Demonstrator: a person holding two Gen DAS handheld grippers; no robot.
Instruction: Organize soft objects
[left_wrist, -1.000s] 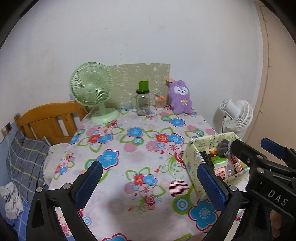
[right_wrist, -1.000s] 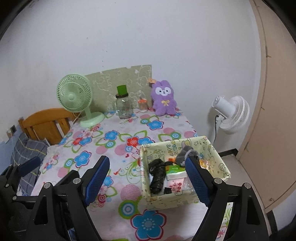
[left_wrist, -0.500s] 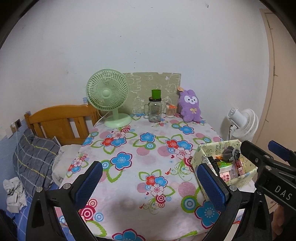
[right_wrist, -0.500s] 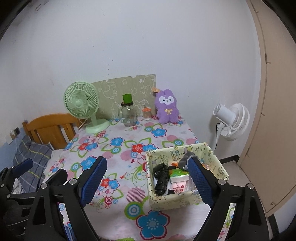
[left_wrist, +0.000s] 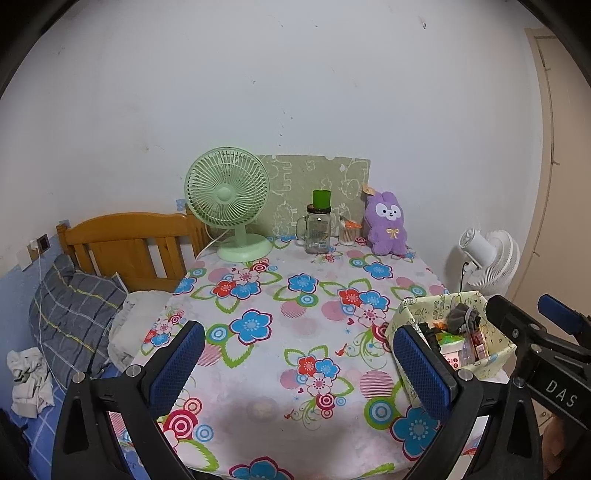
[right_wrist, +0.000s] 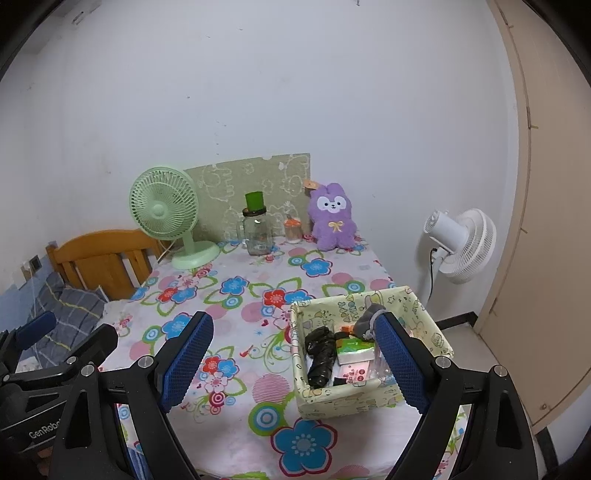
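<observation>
One purple plush bunny (right_wrist: 333, 218) sits upright against the far wall (right_wrist: 295, 92).

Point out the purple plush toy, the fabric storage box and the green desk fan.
purple plush toy (right_wrist: 334, 218): right wrist view, on its body.
fabric storage box (right_wrist: 343, 400): right wrist view, on its front wall.
green desk fan (left_wrist: 227, 192): left wrist view, on its grille.

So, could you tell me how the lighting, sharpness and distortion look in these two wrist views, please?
Left wrist view: soft, even light, strong fisheye bend with dark corners, a faint shadow on the tablecloth near the edge; the green fan is sharp. Right wrist view: same bowing, the door frame curves; the plush is crisp, no glare.
</observation>
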